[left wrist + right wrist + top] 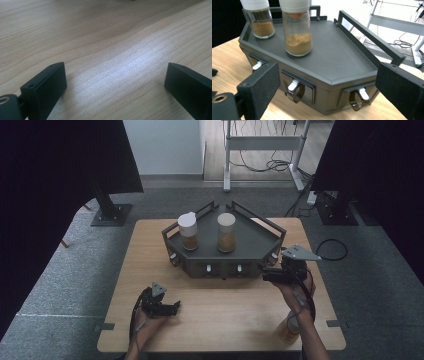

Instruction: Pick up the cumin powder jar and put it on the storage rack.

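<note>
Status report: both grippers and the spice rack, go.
Left gripper open, low over bare table. Right gripper open, empty, at rack. Two spice jars upright on it. Nothing in the way.

Left gripper [172, 308]: black, 2 blocky jaws, small grey 3-cornered plate, trailing cable.
Right gripper [266, 275]: black, larger grey plate, dark cable along forearm.
</note>
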